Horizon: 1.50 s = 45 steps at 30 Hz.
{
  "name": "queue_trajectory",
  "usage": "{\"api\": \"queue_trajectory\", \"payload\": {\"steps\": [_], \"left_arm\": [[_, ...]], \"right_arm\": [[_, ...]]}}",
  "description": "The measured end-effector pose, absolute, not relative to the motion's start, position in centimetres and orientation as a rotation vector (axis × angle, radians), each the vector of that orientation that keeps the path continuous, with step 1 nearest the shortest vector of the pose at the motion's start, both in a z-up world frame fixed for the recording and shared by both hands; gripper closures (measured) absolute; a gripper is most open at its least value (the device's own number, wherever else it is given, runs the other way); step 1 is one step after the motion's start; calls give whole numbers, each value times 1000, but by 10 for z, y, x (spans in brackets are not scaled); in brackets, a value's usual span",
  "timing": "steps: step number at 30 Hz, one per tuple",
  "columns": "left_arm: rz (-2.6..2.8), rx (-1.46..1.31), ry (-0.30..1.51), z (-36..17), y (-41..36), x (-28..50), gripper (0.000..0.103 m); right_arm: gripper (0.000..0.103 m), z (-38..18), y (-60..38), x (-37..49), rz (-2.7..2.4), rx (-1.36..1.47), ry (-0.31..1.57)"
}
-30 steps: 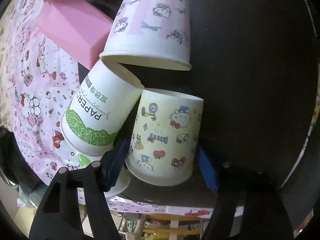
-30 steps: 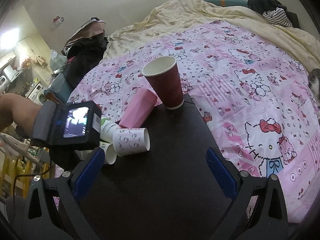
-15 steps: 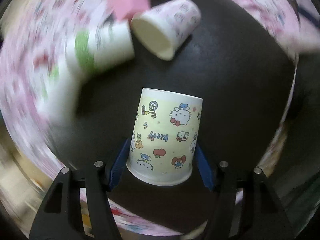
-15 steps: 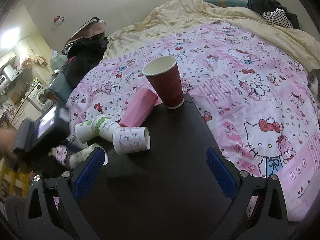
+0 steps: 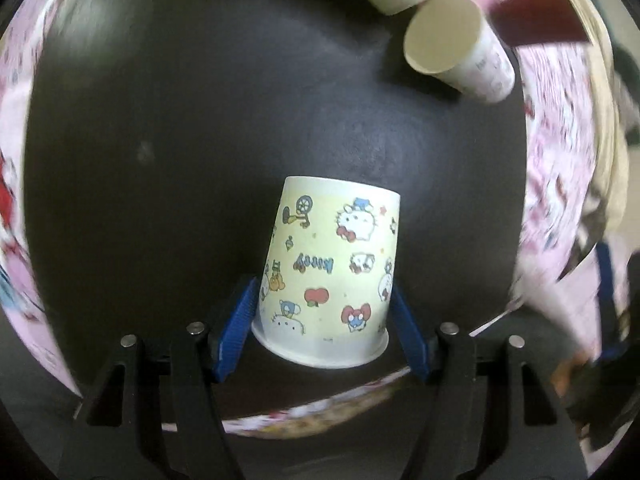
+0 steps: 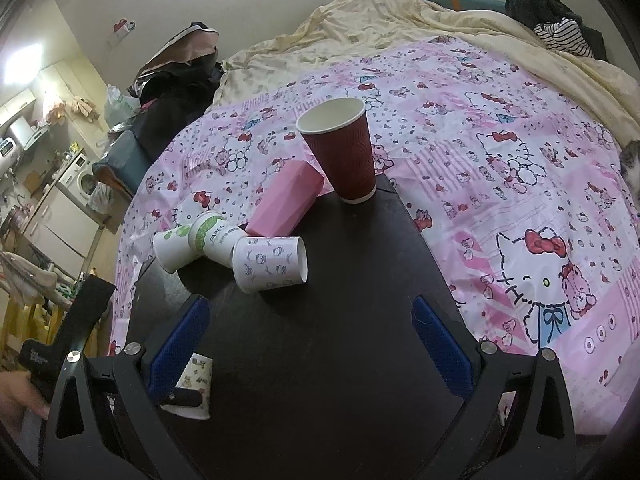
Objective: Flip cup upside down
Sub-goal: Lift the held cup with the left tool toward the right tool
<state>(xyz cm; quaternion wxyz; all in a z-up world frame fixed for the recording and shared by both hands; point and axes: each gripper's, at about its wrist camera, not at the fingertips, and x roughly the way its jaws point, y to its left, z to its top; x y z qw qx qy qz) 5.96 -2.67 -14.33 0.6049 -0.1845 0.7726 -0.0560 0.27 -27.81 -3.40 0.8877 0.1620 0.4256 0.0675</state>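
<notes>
At the lower centre of the left wrist view, the left gripper [image 5: 324, 318] pinched the yellow Hello Kitty paper cup [image 5: 330, 272], rim down over the dark table [image 5: 180, 120]. The right gripper [image 6: 308, 340] stood wide apart, empty.

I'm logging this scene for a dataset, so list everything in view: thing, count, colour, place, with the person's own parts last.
Cartoon cup: one, pale yellow, upside down, in the left gripper.
Lying cups: three, white with prints, on their sides at the table's far left.
Tall cup: one, dark red, upright at the table's far edge.
Box: one, pink, beside the tall cup.
Table: one, black, on the bed.
Bedspread: one, pink cartoon print.
Left gripper: blue pads, shut on the cartoon cup.
Right gripper: blue pads, open above the table.
</notes>
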Motion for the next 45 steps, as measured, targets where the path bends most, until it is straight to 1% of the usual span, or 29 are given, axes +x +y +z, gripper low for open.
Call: {"api": "queue_trajectory", "payload": {"steps": [2,6,8,10,11,12,39,42,45], "left_arm": [[-103,-468,1795,-147,-33,50,41],[-87,-426,1816,-158,-39,47,40],[-80,-420,1794,-155,-38,47,40],[-78,-401,1773,-152,-38,48,31],[-73,-397,1760,-150,-38,49,23],[-77,-398,1754,-149,-37,50,22],[-134,-397,1724,-137,-33,55,22],[-161,-422,1678,-119,-24,50,22],[-191,-396,1577,-88,-3,39,22]], "right_arm": [[0,-34,-280,2,136,334,883],[0,-33,-283,0,135,342,885],[0,-32,-285,0,134,341,881],[0,-32,-285,-1,134,340,879],[0,-32,-286,-1,133,342,879],[0,-32,-286,-1,132,343,879],[0,-36,-281,2,138,321,889],[0,-38,-279,2,146,323,898],[0,-43,-279,6,187,348,934]]}}
